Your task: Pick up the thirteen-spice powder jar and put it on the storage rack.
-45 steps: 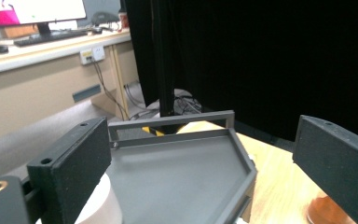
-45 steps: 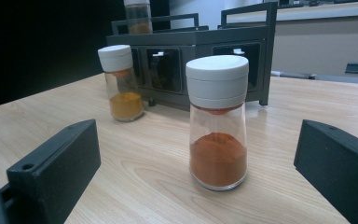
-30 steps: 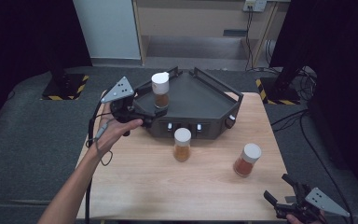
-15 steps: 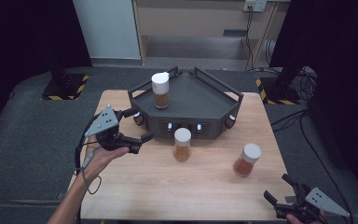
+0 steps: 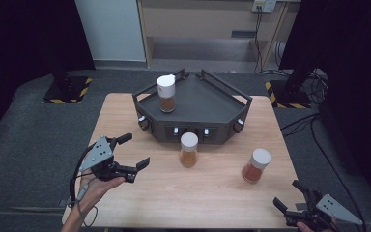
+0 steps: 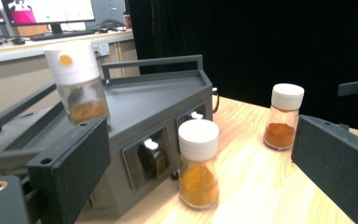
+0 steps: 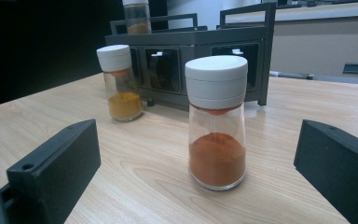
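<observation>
Change: left gripper (image 5: 134, 152) has drawn back from the rack (image 5: 193, 104) toward the table's near left, jaws spread and empty; one jar (image 5: 166, 94) stands on the rack, apparently delivered. Middle jar (image 5: 189, 150), yellow-orange powder, stands ahead of those jaws, likely next. Right gripper (image 5: 290, 198), spread, empty, faces the red-powder jar (image 5: 256, 166) just ahead. All three jars capped white, roughly a third full.

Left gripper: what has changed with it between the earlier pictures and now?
The left gripper has drawn back from the jar on the rack toward the table's near left corner, jaws open and empty. The jar stays on the rack, and the two table jars and the right gripper kept their places.
</observation>
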Available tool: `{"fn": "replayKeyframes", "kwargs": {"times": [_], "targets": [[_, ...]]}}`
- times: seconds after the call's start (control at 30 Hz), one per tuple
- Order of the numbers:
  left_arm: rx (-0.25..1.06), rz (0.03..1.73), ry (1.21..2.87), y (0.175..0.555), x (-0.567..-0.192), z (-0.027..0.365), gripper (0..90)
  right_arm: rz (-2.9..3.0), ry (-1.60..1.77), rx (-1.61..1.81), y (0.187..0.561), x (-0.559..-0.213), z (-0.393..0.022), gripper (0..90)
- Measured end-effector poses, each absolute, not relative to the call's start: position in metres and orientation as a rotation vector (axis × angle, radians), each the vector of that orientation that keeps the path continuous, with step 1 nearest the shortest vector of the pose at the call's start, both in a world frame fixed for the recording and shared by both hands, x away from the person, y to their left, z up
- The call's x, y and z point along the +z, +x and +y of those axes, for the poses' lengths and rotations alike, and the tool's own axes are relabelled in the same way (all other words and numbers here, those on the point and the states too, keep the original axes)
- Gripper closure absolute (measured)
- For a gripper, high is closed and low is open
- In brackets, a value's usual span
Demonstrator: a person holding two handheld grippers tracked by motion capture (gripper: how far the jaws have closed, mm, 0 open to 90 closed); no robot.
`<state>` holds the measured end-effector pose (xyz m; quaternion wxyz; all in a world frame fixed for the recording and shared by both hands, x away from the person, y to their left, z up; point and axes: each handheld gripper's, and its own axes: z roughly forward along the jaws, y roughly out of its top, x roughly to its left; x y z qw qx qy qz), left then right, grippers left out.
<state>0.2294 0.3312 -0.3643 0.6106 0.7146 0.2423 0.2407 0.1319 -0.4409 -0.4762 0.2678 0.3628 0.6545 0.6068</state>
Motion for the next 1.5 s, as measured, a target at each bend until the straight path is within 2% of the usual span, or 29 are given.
{"fn": "replayKeyframes", "kwargs": {"times": [0.7, 1.5], "targets": [[0.549, 0.723, 1.600, 0.187, -0.427, 0.358, 3.3, 1.764, 0.976, 1.635, 0.131, -0.476, -0.440, 0.7], [0.543, 0.762, 1.579, 0.175, -0.448, 0.370, 2.5, 1.764, 0.973, 1.633, 0.131, -0.476, -0.440, 0.7]]}}
